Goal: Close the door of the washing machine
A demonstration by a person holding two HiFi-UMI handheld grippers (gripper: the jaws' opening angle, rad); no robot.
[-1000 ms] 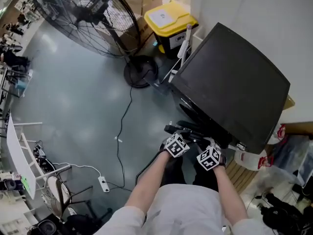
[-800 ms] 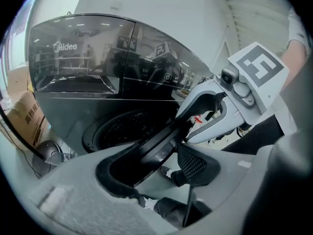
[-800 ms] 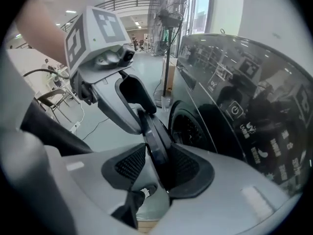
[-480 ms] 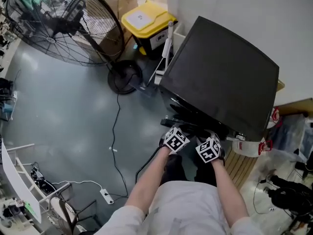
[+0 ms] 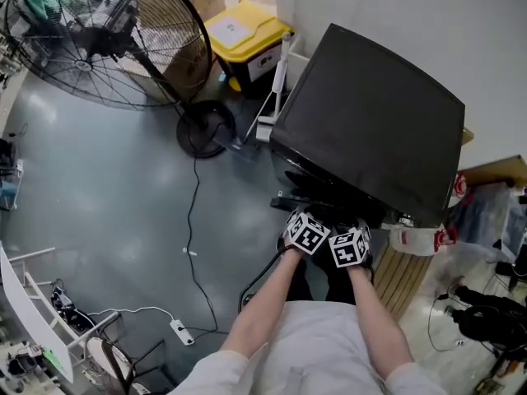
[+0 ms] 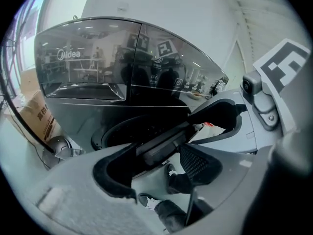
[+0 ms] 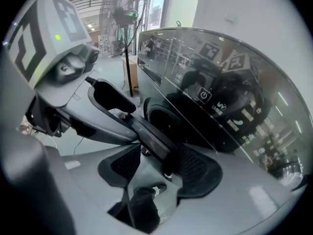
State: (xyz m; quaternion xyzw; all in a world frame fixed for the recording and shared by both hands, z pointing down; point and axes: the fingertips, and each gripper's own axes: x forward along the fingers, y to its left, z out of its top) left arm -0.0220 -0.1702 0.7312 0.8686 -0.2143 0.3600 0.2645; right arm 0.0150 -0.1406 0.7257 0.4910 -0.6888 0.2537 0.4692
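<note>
The glossy black washing machine [image 5: 370, 122] stands by the white wall, with a wire-caged floor fan [image 5: 99, 35] and a yellow-lidded bin [image 5: 239, 31] beside it. Only the gripper views show its dark door [image 6: 164, 143] edge-on between the left gripper [image 6: 161, 159] and right gripper [image 7: 156, 168] jaws. Both pairs have just been opening and stand wide, not clamping it.

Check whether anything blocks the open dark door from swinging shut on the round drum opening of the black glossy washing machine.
Nothing visible does. The dark door stands open before the round drum opening of the black glossy washing machine, and the gap looks bare; inside the drum is too dark to tell.
</note>
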